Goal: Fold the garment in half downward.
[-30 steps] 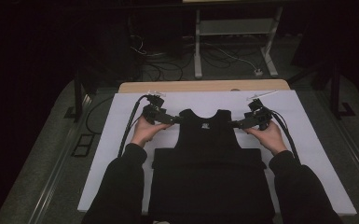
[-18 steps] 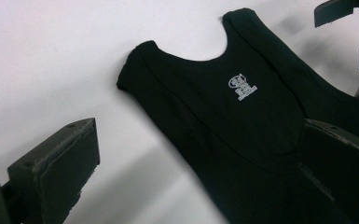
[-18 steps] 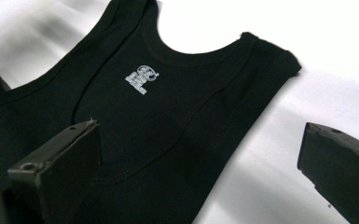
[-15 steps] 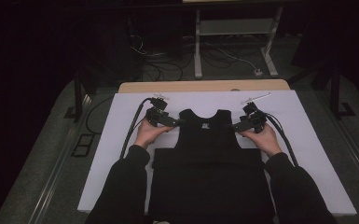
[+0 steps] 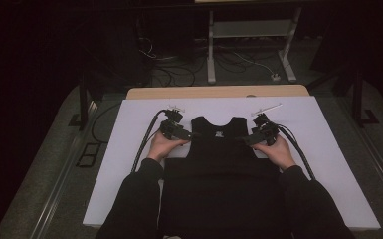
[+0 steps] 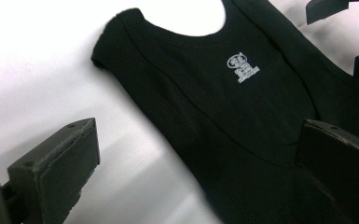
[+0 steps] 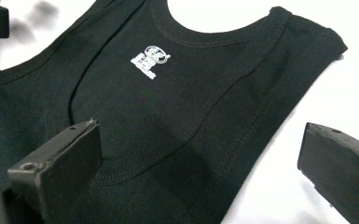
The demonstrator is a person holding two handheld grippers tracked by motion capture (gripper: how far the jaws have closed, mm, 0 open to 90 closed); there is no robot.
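The black tank top [image 5: 221,164] is lying flat on the white tabletop [image 5: 129,164], hem nearest the person. At its armholes the left tool [image 5: 185,134] and right tool [image 5: 246,140] are both gaping wide, each straddling a strap edge. Closing too shallow is risking pinching one layer only, or dragging the far straps askew.

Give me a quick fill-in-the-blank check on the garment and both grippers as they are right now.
1. The black tank top lies flat on a ____ sheet.
2. The left gripper has its jaws ____.
3. The right gripper hovers at the armhole with its jaws ____.
4. The small printed label below the neckline is ____ in colour.

Missing words: white; open; open; white
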